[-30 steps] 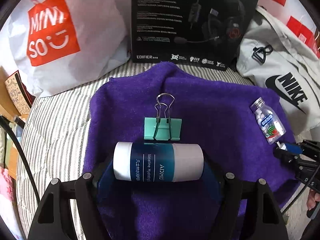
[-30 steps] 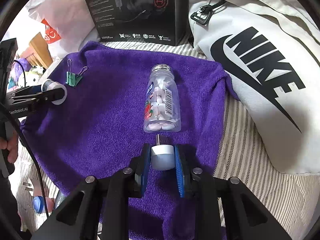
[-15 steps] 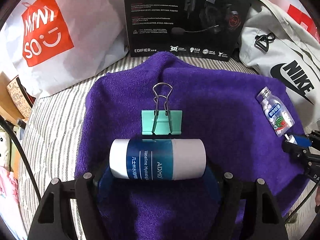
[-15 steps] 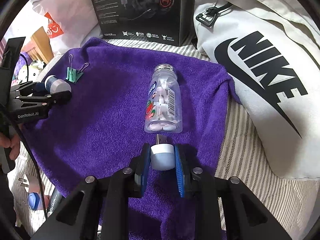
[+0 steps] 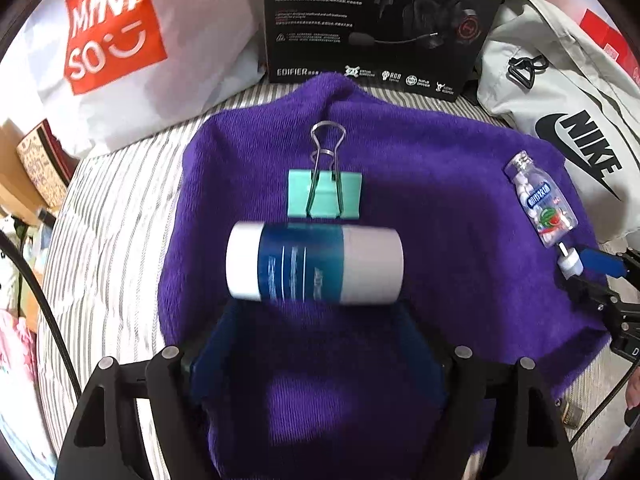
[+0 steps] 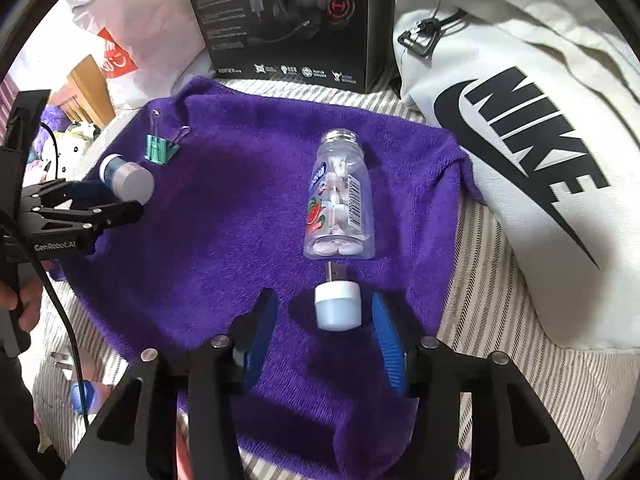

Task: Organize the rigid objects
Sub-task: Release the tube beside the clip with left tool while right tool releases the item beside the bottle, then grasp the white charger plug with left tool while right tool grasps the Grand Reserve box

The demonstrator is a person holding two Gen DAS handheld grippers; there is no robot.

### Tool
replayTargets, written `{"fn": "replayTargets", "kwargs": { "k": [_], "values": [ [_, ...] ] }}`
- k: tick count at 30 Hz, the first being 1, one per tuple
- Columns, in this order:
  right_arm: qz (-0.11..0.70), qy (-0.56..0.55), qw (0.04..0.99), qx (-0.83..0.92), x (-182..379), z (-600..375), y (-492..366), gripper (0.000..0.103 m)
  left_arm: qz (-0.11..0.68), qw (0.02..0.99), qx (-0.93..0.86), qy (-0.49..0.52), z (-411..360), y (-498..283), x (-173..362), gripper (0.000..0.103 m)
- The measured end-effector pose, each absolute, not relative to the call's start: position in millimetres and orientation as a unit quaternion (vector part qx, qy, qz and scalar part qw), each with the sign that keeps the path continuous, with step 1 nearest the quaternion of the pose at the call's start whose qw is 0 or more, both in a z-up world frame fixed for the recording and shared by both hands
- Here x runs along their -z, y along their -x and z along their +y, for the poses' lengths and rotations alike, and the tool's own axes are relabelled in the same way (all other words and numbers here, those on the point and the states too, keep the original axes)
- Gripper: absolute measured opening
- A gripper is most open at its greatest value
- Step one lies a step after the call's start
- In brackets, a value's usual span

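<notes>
Release step: the right gripper (image 6: 326,322), its jaws just opened, has left the small plug (image 6: 337,306) on the purple towel (image 6: 224,216) near the towel's right edge below the candy bottle (image 6: 340,200), while the left gripper (image 5: 316,356), jaws wide, frees the tube (image 5: 314,266) beside the binder clip (image 5: 325,194); next, both should withdraw clear.

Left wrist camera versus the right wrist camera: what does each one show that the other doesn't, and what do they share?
Left only: a patterned box at the bed's edge. Right only: the barcode on the mint bottle and a small blue object off the towel. Both: purple towel, green binder clip, tube, that bottle, white plug, headset box, Nike bag.
</notes>
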State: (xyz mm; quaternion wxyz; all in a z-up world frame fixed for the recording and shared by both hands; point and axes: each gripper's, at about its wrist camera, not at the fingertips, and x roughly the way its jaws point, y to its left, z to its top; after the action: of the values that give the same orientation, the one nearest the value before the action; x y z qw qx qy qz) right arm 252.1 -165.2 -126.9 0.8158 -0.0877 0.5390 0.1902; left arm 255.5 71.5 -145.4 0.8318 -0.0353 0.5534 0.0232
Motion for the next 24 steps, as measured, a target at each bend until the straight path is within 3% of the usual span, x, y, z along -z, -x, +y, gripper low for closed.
{"fn": "replayTargets", "kwargs": {
  "k": [12,24],
  "values": [
    [0.518,0.053,0.834,-0.181,85.3,-188.8,-196.4,0.052,0.506,0.861,0.002,0.061,59.1,-188.4,93.7,0.080],
    [0.525,0.019,0.833,-0.175,86.4,-208.2,-120.6,0.052,0.497,0.865,0.017,0.062,45.2,-88.2,112.6,0.080]
  ]
}}
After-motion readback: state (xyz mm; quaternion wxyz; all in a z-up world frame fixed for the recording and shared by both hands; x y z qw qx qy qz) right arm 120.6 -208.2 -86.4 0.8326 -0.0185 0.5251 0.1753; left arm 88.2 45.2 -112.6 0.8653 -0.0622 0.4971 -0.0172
